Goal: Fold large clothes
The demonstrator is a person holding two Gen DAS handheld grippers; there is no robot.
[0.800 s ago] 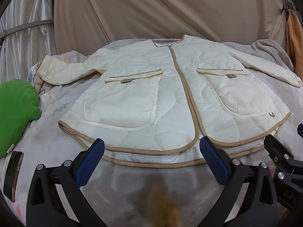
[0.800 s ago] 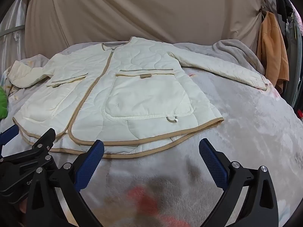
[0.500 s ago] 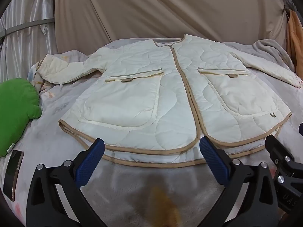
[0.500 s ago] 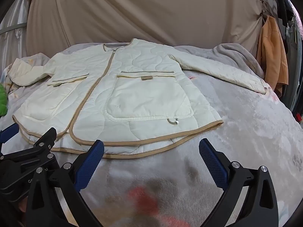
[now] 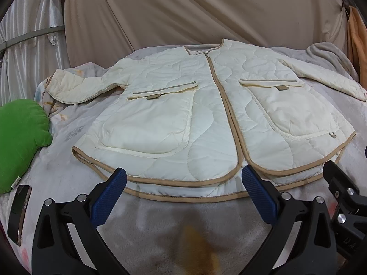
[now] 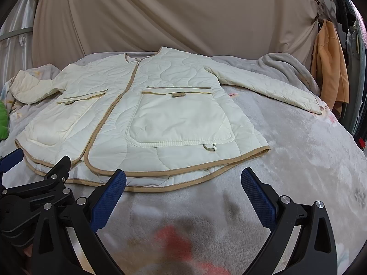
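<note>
A cream quilted jacket (image 5: 206, 119) with tan trim and two large front pockets lies flat, front up, on a grey blanket (image 5: 174, 224), both sleeves spread out sideways. In the right wrist view the same jacket (image 6: 146, 119) fills the left and middle. My left gripper (image 5: 183, 183) stands open just short of the hem's middle, nothing between its blue pads. My right gripper (image 6: 183, 183) is open too, near the hem's right part and over bare blanket (image 6: 298, 160). Each gripper's black frame shows at the edge of the other's view.
A green cushion (image 5: 20, 142) and a dark phone (image 5: 19, 213) lie at the left of the bed. A beige curtain (image 5: 183, 11) hangs behind. An orange garment (image 6: 330, 64) hangs at the right. Folded grey blanket (image 6: 284, 68) bunches behind the right sleeve.
Both views have crept slightly nearer to the jacket's hem. The jacket lies as before and both grippers stay open.
</note>
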